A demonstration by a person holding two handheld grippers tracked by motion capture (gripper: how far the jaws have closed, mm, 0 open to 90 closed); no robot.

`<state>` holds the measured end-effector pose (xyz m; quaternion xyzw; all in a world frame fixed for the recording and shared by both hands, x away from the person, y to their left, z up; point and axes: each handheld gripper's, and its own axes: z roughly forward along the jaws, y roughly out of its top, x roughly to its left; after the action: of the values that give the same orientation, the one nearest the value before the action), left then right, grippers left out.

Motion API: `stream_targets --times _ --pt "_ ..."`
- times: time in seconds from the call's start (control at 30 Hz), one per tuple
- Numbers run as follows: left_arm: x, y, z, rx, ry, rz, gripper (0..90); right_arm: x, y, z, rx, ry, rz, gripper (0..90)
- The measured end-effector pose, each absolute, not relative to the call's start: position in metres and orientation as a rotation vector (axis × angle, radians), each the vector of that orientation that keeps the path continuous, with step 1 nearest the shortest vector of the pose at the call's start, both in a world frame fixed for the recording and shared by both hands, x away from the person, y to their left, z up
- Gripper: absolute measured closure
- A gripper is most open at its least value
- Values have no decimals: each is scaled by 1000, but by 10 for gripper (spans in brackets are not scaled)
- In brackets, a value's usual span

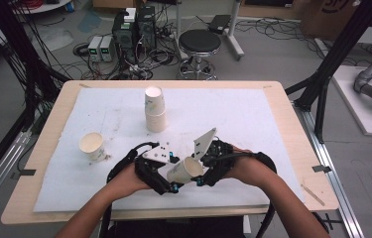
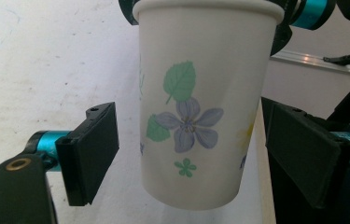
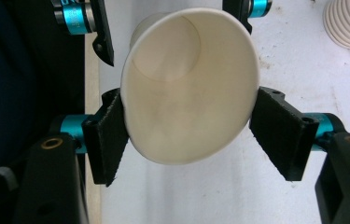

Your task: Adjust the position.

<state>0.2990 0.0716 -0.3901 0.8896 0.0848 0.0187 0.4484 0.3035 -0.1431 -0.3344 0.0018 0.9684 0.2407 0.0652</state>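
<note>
Squeezing the paper cup [image 3: 189,93] at its rim, my right gripper [image 3: 189,135] holds it oval over the white mat [image 1: 253,114]; my left gripper [image 2: 191,149] stands released around the flowered wall, pads clear. Farther off I see a lone cup [image 1: 92,146], stacked cups [image 1: 155,109], then a stool [image 1: 200,44].

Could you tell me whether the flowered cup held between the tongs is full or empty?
Empty: the right gripper view looks into the flowered cup, showing its bare bottom.
</note>
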Motion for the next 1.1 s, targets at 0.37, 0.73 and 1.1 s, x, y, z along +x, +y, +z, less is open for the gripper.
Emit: stream_targets --times 0.37,0.73,1.1 --pt "302 65 -392 2233 203 18 209 304 -131 -329 -41 2945 600 306" --pt "303 64 -392 2236 168 0 300 303 -127 -332 -60 2961 570 304" --pt "303 64 -396 2203 176 -23 331 306 -137 -336 -14 2943 779 209"
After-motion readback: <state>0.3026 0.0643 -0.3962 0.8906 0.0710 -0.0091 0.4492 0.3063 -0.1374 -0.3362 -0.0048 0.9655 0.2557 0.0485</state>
